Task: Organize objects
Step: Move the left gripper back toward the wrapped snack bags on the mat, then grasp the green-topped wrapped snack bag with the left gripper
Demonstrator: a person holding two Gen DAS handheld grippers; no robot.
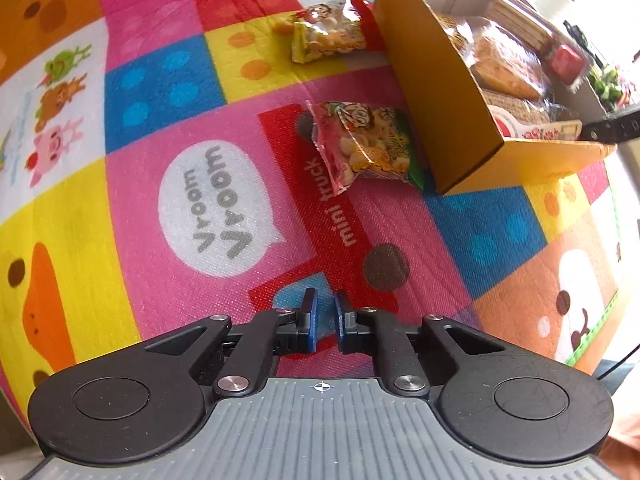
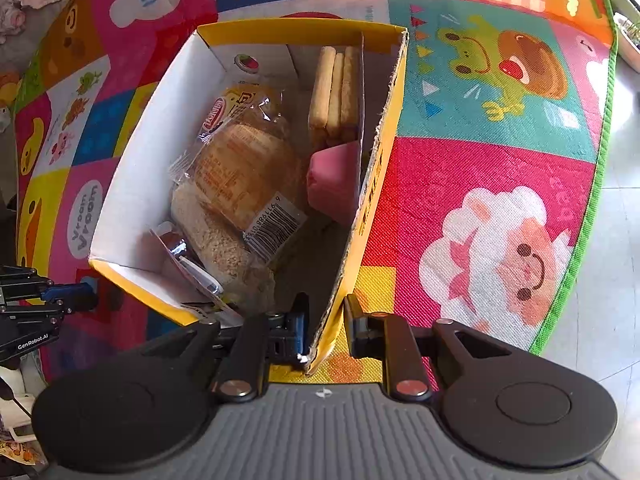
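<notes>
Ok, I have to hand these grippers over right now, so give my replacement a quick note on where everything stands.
Left gripper: shut, empty, above the play mat.
Right gripper: clamped on the near wall of the yellow box, steadying it.
Done: the box holds a wrapped bread pack, a biscuit stack and a pink block.
Left: two snack bags lie on the mat beside the box, the nearer bag and the farther bag. Both probably go in next.

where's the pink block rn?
Right wrist view: the pink block sits inside the yellow box, right of the wrapped bread, just below the biscuit sticks.
</notes>
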